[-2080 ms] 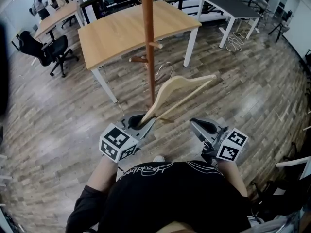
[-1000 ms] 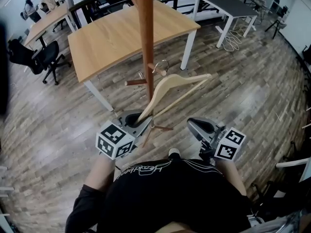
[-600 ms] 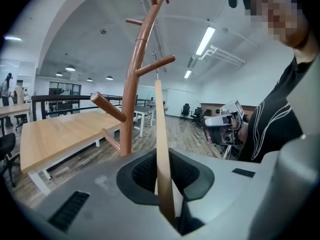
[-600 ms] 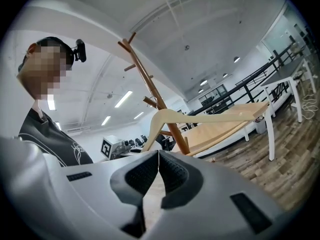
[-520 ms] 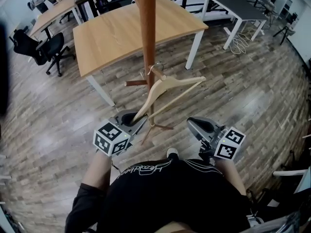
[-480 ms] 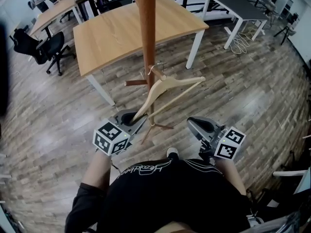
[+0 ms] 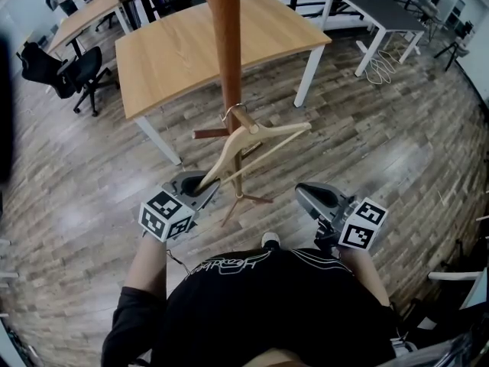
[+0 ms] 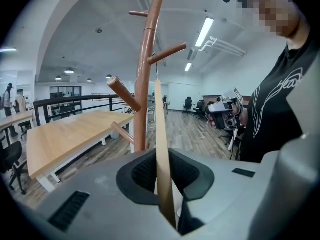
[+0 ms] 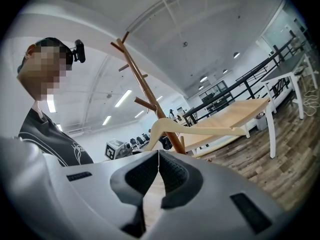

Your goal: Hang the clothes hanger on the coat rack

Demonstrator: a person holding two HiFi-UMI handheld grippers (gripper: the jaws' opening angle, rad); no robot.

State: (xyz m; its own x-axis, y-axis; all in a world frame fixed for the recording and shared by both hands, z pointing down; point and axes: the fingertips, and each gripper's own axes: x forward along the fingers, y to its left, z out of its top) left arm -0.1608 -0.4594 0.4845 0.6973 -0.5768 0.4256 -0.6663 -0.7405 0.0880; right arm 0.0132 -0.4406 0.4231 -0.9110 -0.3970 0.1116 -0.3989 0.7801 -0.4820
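Observation:
A pale wooden clothes hanger [image 7: 256, 138] slants up from my left gripper [image 7: 200, 183], which is shut on the end of one arm. Its metal hook [image 7: 231, 113] curls against the brown coat rack pole [image 7: 226, 52] beside a short peg; I cannot tell whether it rests on the peg. In the left gripper view the hanger arm [image 8: 162, 144] stands edge-on between the pads of the left gripper [image 8: 163, 171], with the coat rack [image 8: 142, 99] just behind. My right gripper [image 7: 312, 196] hangs to the right, shut and empty. In the right gripper view the right gripper [image 9: 158, 165] faces the hanger [image 9: 200, 129].
A large wooden table [image 7: 191, 44] stands behind the rack, with a black office chair [image 7: 53, 71] at left and a dark table [image 7: 382, 10] at back right. The rack's feet [image 7: 246, 199] spread on the plank floor between my grippers. A railing runs along the back.
My left gripper has sunk and shifted left with the hanger. The hook has come in against the pole by the peg. The right gripper has hardly moved.

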